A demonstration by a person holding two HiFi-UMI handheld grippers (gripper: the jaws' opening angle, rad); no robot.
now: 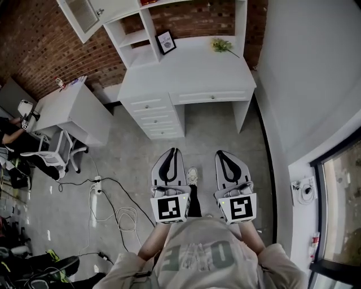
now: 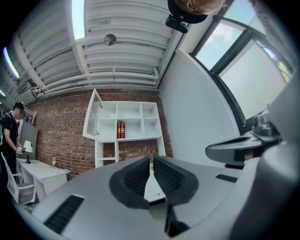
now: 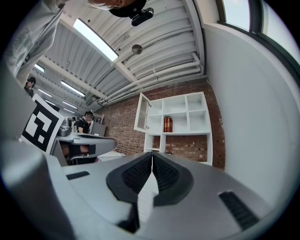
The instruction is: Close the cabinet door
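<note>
White desk [image 1: 192,70], brick wall [image 1: 34,45]. Shelves [image 2: 141,119]: books [image 2: 121,130]; door [image 2: 92,115] open. Left gripper [image 1: 172,152], right gripper [image 1: 221,153]: clenched, empty.

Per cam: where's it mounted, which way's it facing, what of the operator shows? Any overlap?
Head view: on the person's head, steeply down at grey floor and white desk; shows left gripper, right gripper, shirt.
Left gripper view: on the left gripper, level along its shut jaws toward the white shelf unit on the red brick wall; right gripper at right edge.
Right gripper view: on the right gripper, same heading, jaws shut; left gripper at left.
Shared: all three show the open white cabinet door.
</note>
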